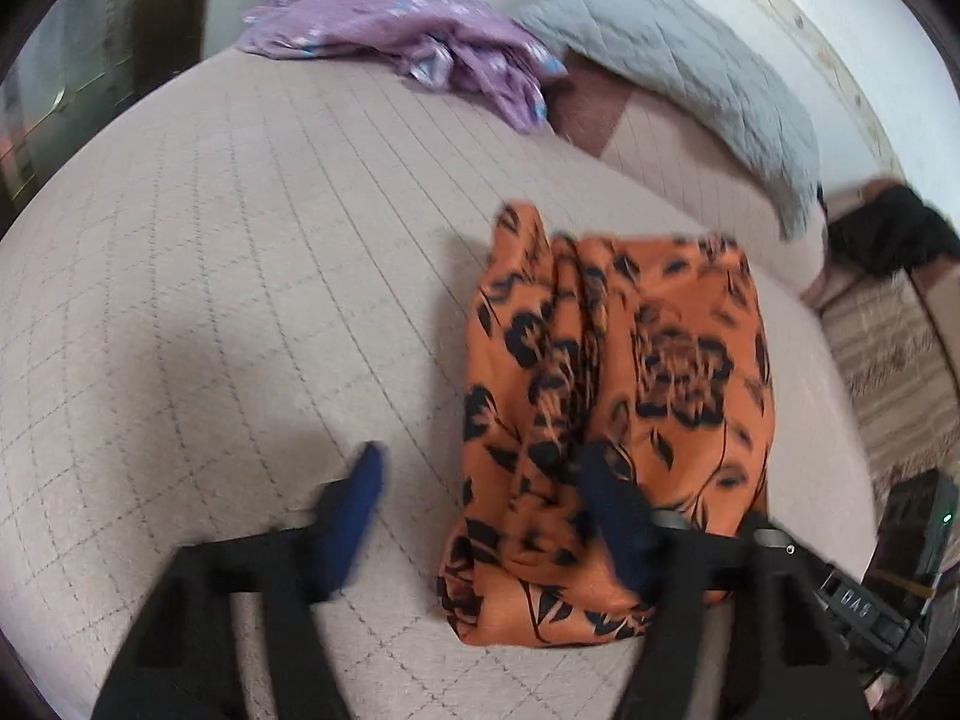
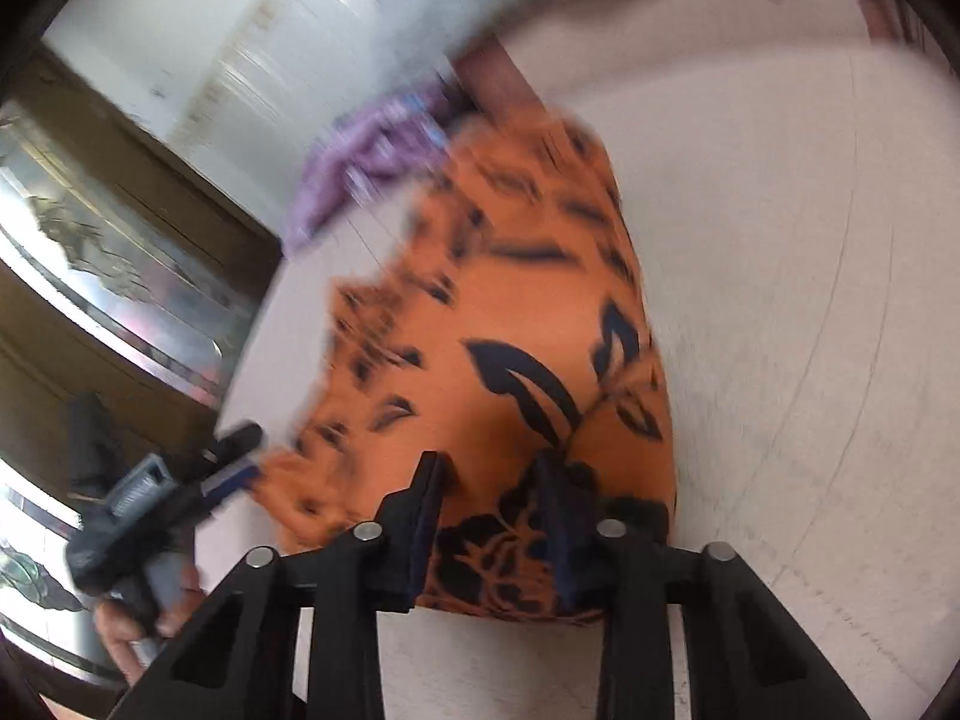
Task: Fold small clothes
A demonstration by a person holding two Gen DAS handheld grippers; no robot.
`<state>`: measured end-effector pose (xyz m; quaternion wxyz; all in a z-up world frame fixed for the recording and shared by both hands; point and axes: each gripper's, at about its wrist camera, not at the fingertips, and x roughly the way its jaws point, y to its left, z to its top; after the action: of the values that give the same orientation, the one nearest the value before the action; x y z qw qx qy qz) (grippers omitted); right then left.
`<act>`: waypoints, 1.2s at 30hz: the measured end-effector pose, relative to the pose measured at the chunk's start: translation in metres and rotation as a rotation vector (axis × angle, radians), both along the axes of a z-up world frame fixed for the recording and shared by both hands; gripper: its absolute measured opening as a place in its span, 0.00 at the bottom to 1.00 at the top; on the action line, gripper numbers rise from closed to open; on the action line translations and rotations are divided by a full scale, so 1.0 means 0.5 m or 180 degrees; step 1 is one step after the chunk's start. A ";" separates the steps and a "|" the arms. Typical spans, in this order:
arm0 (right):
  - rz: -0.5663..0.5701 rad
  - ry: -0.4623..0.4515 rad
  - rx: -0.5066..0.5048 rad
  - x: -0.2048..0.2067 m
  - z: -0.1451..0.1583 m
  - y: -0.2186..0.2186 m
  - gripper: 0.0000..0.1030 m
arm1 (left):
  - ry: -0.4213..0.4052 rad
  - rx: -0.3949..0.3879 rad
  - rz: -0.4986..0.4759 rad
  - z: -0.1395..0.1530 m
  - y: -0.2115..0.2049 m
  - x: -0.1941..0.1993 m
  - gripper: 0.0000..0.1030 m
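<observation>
An orange garment with black flowers (image 1: 624, 396) lies folded on the quilted beige bed (image 1: 240, 252). My left gripper (image 1: 480, 468) is open, its right finger (image 1: 612, 510) over the garment's near left part and its left finger (image 1: 354, 510) over bare bed. In the right wrist view the same garment (image 2: 510, 312) fills the middle. My right gripper (image 2: 492, 480) is open with both fingers above the garment's near edge, nothing between them. The left gripper (image 2: 228, 456) shows at the left of that view, held by a hand.
A crumpled purple garment (image 1: 408, 36) lies at the far side of the bed, beside a grey quilted pillow (image 1: 678, 54). A striped rug (image 1: 900, 360) lies beyond the bed's right edge. A glass-fronted wooden cabinet (image 2: 90, 252) stands left.
</observation>
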<state>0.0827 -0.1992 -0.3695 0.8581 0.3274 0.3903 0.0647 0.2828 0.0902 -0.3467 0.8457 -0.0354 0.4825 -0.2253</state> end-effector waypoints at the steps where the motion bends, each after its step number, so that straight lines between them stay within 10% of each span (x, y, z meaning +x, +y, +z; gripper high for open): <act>1: -0.0008 -0.0051 -0.0026 -0.005 -0.001 0.003 0.32 | 0.0011 0.0023 -0.0046 -0.004 -0.006 -0.002 0.50; 8: -0.0008 -0.0155 0.0035 -0.019 -0.004 -0.002 0.32 | -0.0119 0.0102 -0.0149 -0.005 -0.027 -0.010 0.60; 15: -0.0019 -0.0253 0.0127 -0.032 -0.018 -0.015 0.30 | -0.0305 0.0049 -0.0419 0.007 -0.053 -0.036 0.34; 29: -0.0030 -0.0328 0.0211 -0.053 -0.023 -0.026 0.29 | -0.0235 -0.0260 -0.0574 0.009 -0.070 -0.039 0.71; 36: -0.0043 -0.0342 0.0252 -0.055 -0.026 -0.029 0.29 | -0.0159 -0.0229 -0.0604 -0.013 -0.078 -0.026 0.69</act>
<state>0.0549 -0.2137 -0.3825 0.8646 0.3597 0.3386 0.0918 0.2698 0.0511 -0.3531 0.8305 -0.0144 0.4540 -0.3224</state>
